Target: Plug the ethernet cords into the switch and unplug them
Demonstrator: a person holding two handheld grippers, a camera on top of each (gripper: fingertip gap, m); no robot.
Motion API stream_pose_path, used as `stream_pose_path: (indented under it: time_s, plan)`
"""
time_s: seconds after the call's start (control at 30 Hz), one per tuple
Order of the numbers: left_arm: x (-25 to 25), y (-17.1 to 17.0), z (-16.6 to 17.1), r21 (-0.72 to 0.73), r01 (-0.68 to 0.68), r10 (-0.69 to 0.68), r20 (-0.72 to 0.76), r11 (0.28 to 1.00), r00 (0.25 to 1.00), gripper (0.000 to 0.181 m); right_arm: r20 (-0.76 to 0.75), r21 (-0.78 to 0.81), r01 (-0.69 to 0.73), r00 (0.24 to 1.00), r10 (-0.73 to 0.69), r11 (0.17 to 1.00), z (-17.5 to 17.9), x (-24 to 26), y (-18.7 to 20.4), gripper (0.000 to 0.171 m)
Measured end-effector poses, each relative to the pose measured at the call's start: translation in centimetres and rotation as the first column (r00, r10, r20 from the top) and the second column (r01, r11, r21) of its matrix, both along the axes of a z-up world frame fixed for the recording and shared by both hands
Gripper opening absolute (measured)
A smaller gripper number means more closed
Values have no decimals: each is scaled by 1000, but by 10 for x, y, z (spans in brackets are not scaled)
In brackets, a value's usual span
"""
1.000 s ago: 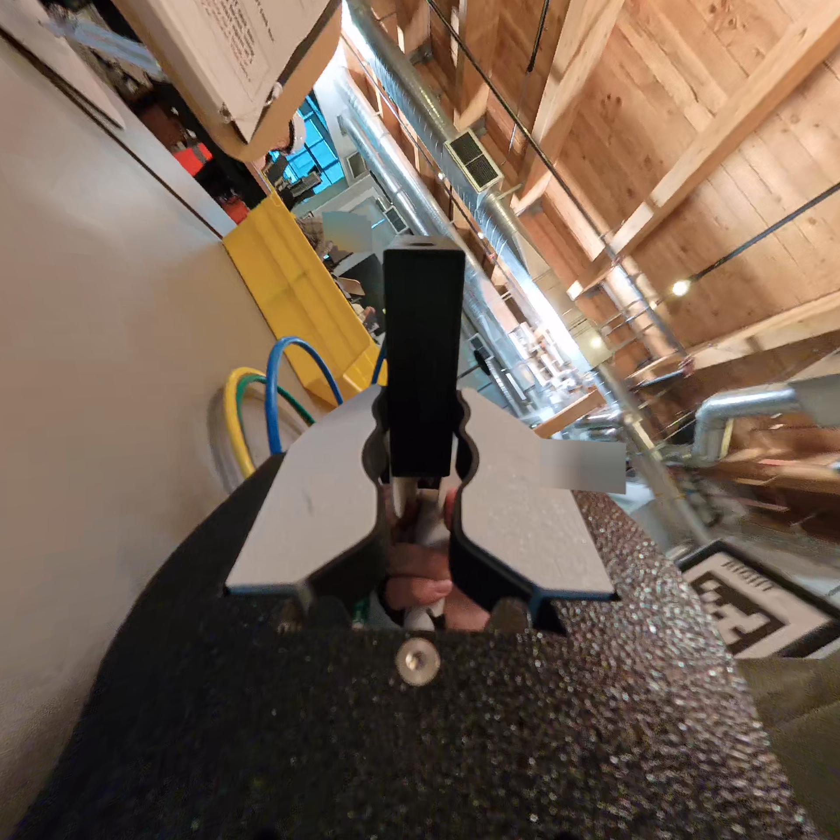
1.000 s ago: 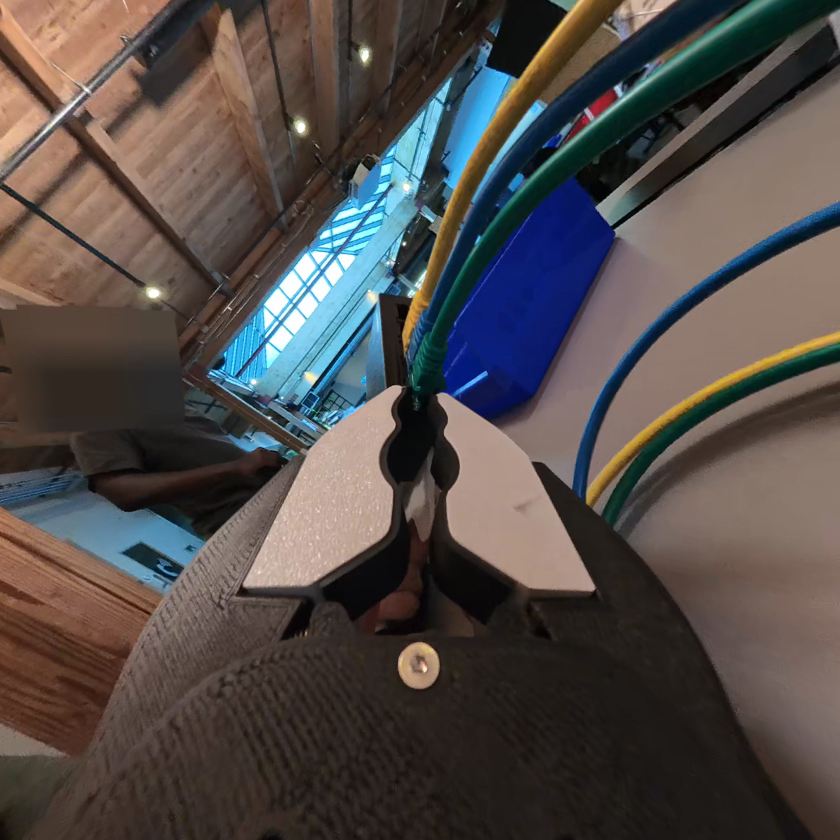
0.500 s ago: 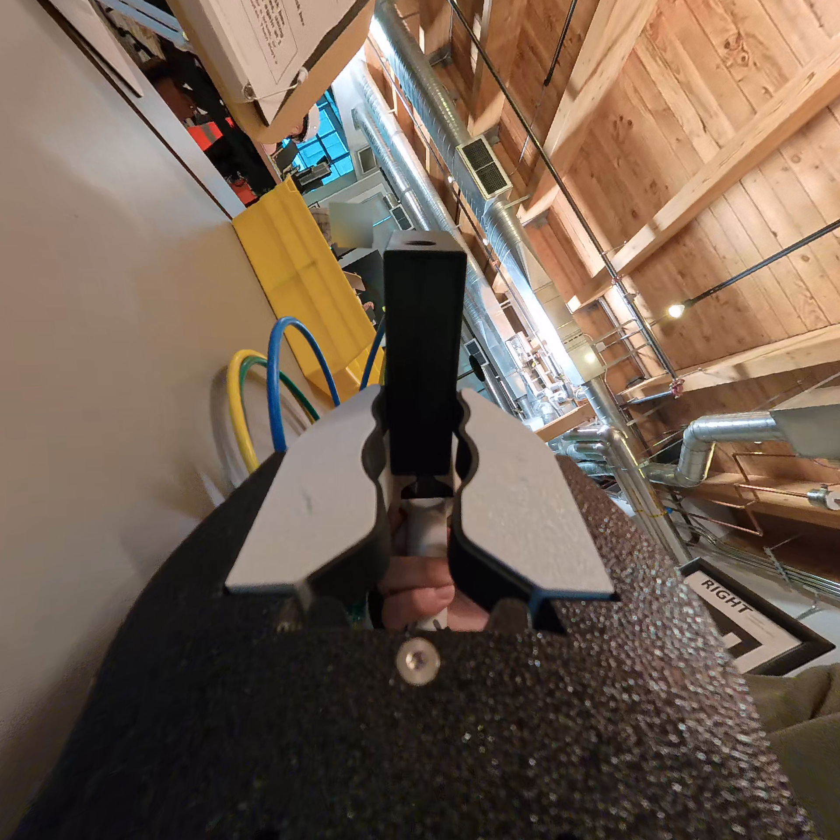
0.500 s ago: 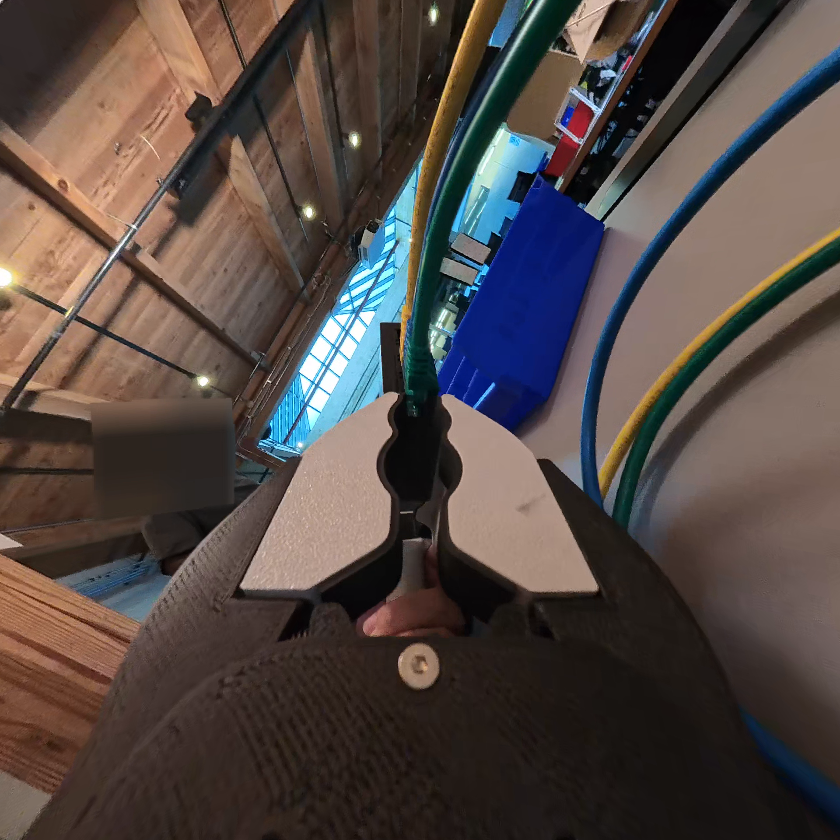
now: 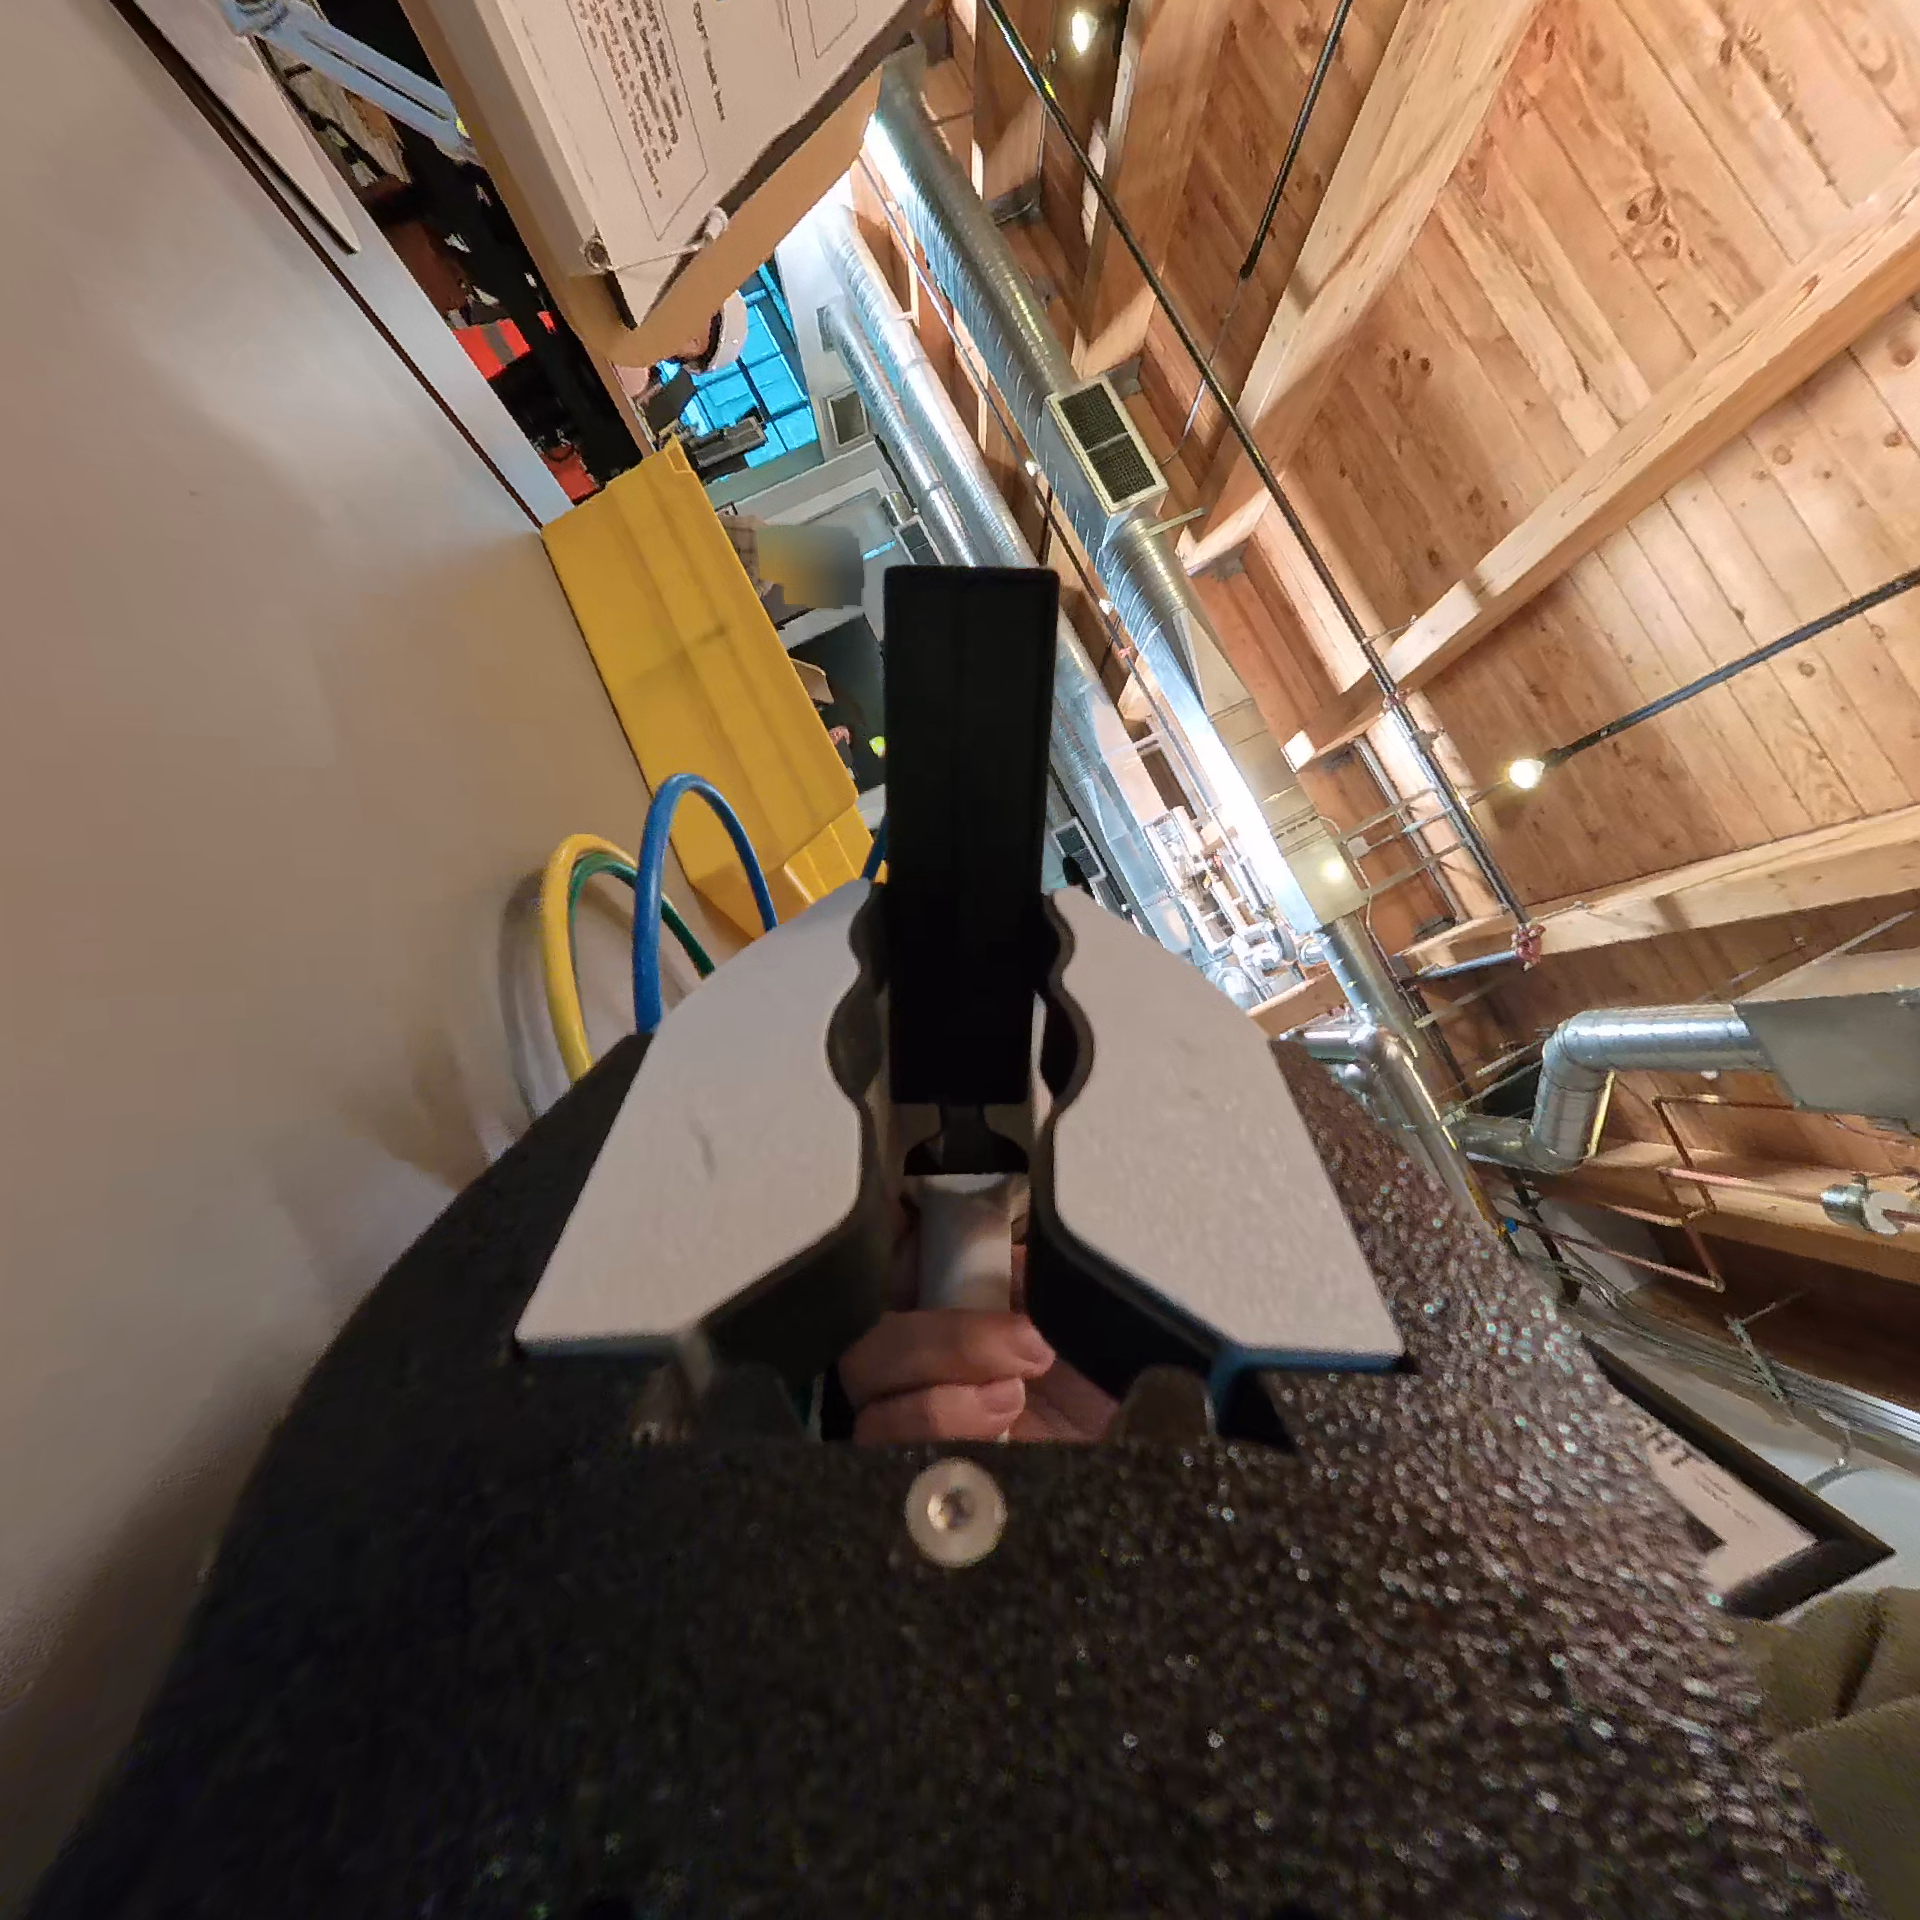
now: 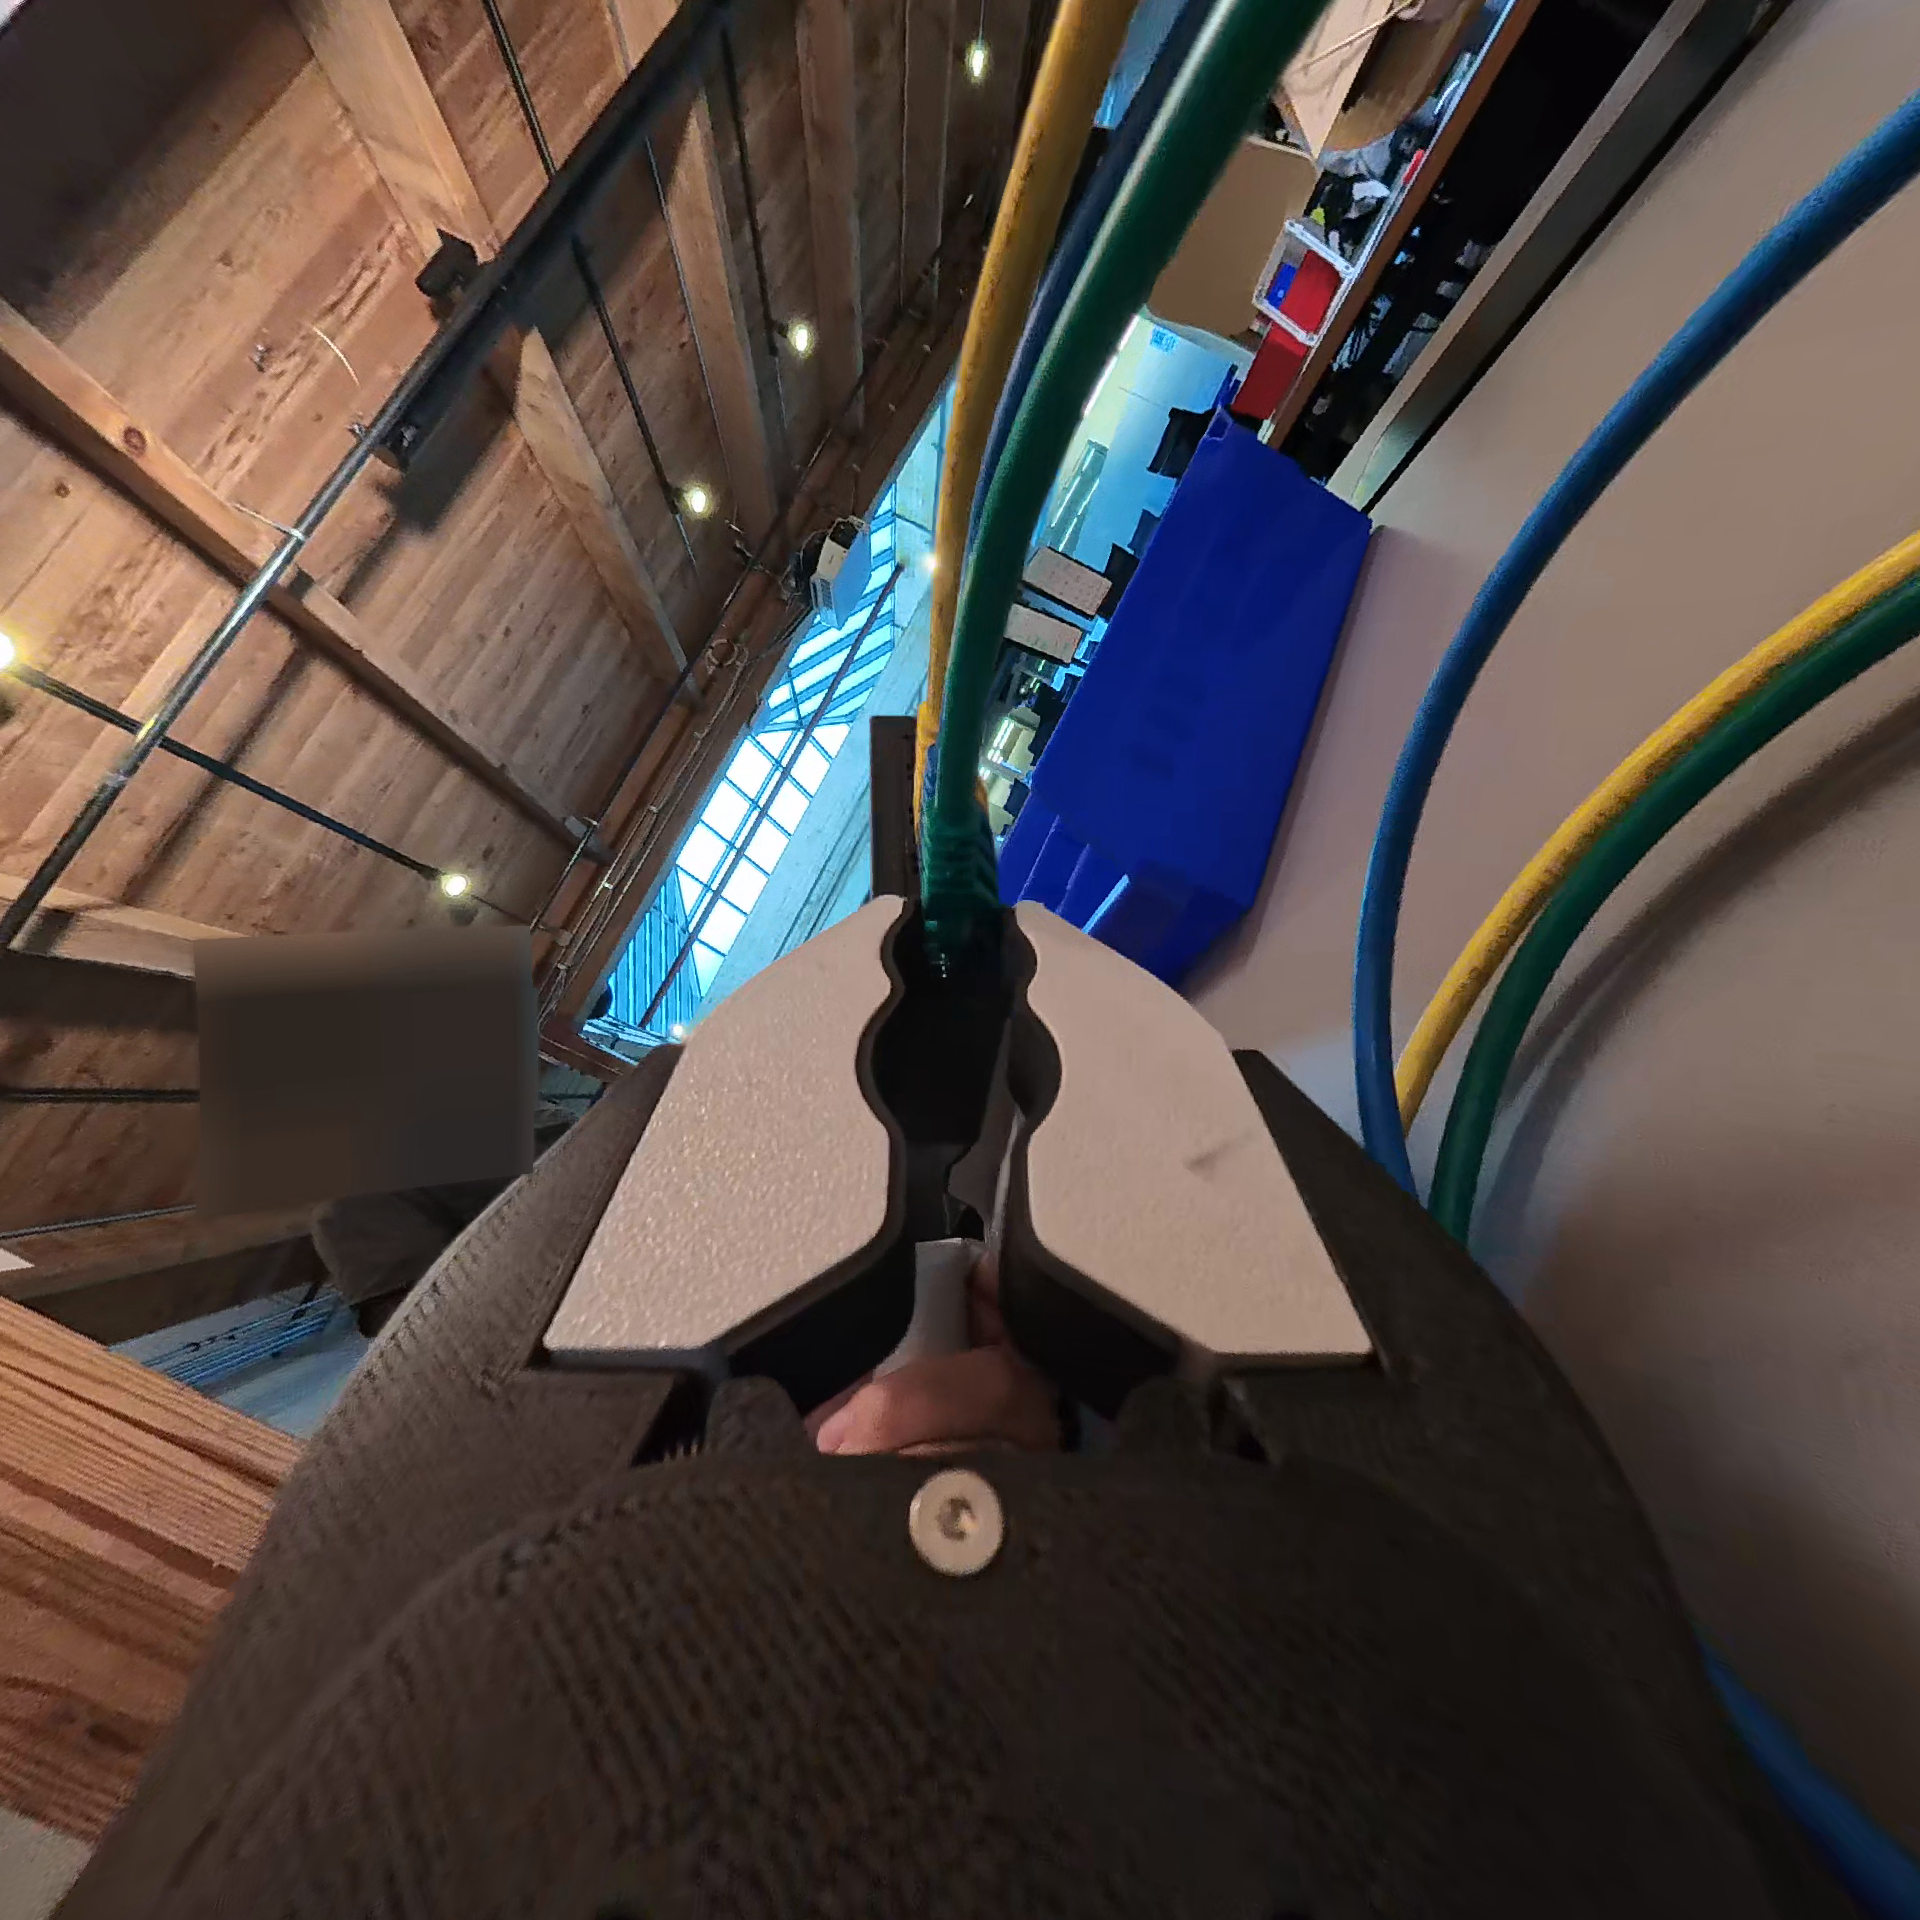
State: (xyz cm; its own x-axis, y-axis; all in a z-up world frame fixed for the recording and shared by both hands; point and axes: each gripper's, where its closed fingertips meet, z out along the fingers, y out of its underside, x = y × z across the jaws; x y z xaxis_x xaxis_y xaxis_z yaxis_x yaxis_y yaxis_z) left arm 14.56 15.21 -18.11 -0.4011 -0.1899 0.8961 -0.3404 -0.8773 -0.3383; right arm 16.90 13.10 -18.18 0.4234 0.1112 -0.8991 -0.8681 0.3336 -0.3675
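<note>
- The left tool (image 5: 961, 997) is seen pressed against a black, slab-like switch (image 5: 968, 790), which is pinched between its two grey fingers (image 5: 727, 1132) and sticks straight out ahead along the tool's axis.
- The switch is held clear of the pale surface (image 5: 229, 644); its long axis runs away from the camera, and its ports cannot be seen from the left wrist view.
- The right tool (image 6: 961, 997) is closed on the boot of the green ethernet cord (image 6: 961, 862), with the cord rising straight out from between the fingertips.
- A yellow cord (image 6: 982, 436) and a blue cord (image 6: 1475, 790) run close beside the green one; farther along, all three are looped over the surface to the right.
- A narrow dark edge, probably the switch, is visible just beyond the green plug in the right wrist view; whether the plug is seated in it, touching it or just short cannot be told.
- The coming move is judged to turn on this alignment: the plug's axis lies in line with the right tool's fingers and points at the switch held opposite, so travel along that one line would seat or free the plug.
- The right tool is the one nearer the plug; the left is judged to serve as the brace.
- A yellow bin (image 5: 707, 717) and a blue bin (image 6: 1195, 727) stand at the far edge of the surface.
</note>
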Motion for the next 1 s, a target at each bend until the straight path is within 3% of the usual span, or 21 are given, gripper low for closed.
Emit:
stream_pose_path:
  time_s: [0.57,0.87,1.0]
  plan:
    - [1,-4,-5,8,11,-11,19,1000,1000,26,72,-28,-16,997,18,999,-2,1,-2,13]
    - [2,-7,-5,45,16,-17,22,999,1000,26,34,11,-39,999,39,999,2,5,-1,12]
    - [0,-5,-1,64,20,-21,26,998,999,26,101,-29,-54,993,56,998,7,1,1,12]
